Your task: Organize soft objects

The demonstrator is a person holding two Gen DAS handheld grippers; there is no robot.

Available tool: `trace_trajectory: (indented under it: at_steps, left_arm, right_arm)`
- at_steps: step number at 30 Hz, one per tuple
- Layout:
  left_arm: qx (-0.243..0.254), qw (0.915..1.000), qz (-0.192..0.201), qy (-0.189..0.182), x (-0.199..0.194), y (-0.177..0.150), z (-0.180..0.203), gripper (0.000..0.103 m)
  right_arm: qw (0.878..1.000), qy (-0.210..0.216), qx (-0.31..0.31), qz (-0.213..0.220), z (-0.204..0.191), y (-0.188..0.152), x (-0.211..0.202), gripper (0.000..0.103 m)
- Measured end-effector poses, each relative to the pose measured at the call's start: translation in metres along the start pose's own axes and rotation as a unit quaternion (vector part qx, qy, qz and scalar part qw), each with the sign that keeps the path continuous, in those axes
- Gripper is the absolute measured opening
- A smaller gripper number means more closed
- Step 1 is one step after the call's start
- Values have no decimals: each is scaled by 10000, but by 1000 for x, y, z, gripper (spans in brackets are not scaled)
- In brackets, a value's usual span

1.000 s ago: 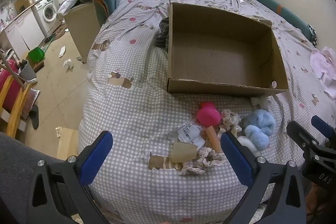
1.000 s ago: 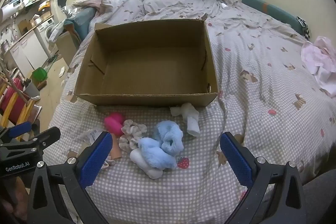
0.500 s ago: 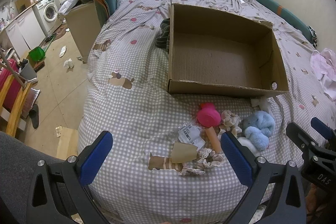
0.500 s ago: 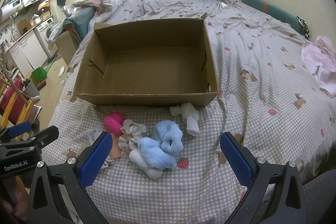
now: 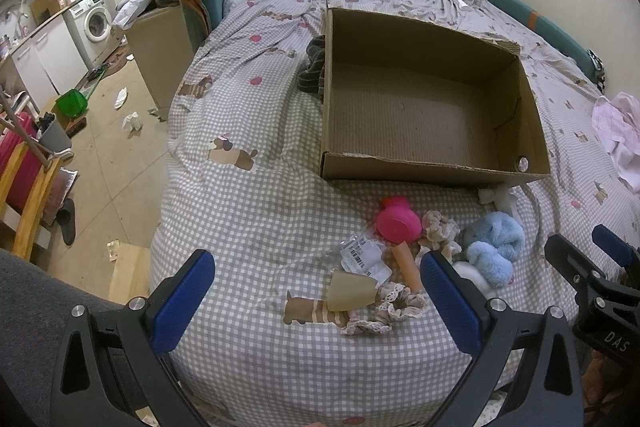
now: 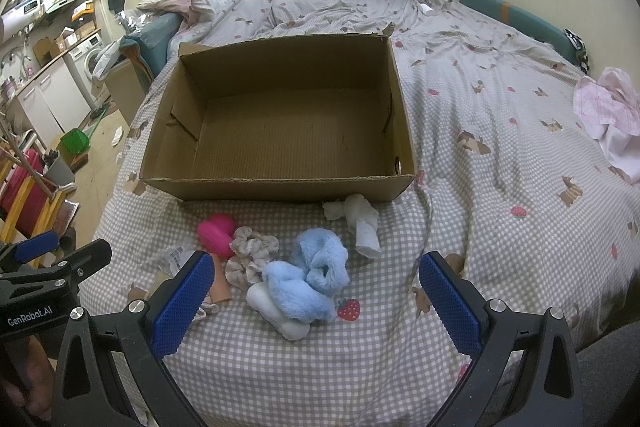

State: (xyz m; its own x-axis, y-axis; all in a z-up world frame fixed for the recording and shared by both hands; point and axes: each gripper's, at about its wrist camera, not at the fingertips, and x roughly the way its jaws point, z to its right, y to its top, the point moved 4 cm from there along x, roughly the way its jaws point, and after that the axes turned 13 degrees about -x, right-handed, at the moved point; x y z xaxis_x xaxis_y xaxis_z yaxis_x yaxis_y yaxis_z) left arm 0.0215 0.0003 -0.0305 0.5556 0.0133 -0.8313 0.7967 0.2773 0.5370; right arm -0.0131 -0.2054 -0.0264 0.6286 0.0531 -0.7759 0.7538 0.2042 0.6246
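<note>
The checked bed (image 6: 500,187) carried an empty cardboard box (image 6: 280,183); soft objects (image 6: 304,275) clustered between it and the bed's near edge. Left gripper (image 5: 316,291) and right gripper (image 6: 316,291) hovered spread wide, holding nothing.

Left tool (image 5: 314,301) spread wide, right tool (image 6: 314,301) likewise, both empty

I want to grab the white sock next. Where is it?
In the right wrist view, the white sock lies on the bed just before the box's front right corner, beyond the blue fluff.
</note>
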Motion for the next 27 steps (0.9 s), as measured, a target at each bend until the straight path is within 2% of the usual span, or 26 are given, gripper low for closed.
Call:
trace_trajectory:
  at_steps: [27]
  left_arm:
    - [17, 10000, 38, 6, -1, -2, 2, 102]
  right_arm:
    - [9997, 44, 145, -176, 7, -9, 7, 103]
